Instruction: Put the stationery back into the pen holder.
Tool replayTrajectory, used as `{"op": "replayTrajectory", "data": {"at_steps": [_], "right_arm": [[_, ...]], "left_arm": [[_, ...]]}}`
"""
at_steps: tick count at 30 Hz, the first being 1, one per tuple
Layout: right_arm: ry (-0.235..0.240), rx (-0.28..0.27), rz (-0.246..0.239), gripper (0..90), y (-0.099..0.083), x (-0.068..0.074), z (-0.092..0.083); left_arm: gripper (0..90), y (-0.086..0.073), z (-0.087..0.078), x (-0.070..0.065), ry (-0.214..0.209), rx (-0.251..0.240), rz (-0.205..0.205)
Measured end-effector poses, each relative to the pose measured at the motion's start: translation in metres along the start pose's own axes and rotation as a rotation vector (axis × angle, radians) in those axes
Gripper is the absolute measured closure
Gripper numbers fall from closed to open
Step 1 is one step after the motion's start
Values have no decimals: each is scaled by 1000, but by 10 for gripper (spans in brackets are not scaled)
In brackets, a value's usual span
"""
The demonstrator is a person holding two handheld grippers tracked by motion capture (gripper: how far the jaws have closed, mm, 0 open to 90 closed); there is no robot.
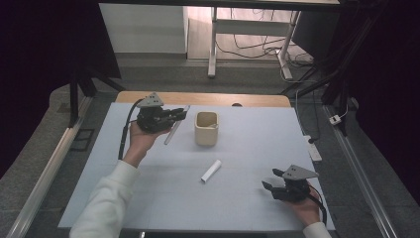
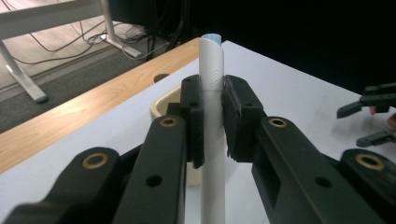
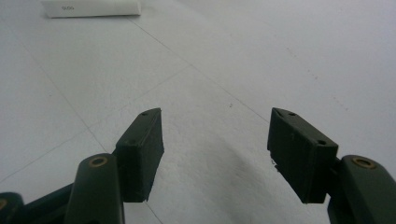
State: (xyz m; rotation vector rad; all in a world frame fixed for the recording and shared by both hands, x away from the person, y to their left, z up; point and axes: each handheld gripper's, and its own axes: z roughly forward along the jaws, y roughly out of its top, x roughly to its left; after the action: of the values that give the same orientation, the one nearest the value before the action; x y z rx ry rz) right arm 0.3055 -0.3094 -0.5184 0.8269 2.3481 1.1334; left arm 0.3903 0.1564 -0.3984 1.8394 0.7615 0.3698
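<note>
While the left gripper (image 1: 179, 115) clamps a white pen (image 2: 212, 116) mid-barrel beside the beige cup (image 1: 206, 128), it looks light, stiff, slippery; the right gripper (image 1: 270, 179), well apart, hangs spread wide.

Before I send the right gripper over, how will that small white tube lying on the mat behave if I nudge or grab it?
The white tube looks round and lies flat on the mat, so a sideways nudge would probably roll it. It seems small and likely light, so it may skid away. The right gripper, jaws open, should straddle it across its length; its smooth surface may slip.
</note>
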Motion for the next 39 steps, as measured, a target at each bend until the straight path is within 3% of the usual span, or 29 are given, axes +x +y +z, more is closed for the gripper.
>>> {"op": "replayTrajectory", "data": {"at_steps": [39], "right_arm": [[-3, 2, -1, 353, 0, -1, -1]], "left_arm": [[780, 18, 31, -2, -14, -16, -12]]}}
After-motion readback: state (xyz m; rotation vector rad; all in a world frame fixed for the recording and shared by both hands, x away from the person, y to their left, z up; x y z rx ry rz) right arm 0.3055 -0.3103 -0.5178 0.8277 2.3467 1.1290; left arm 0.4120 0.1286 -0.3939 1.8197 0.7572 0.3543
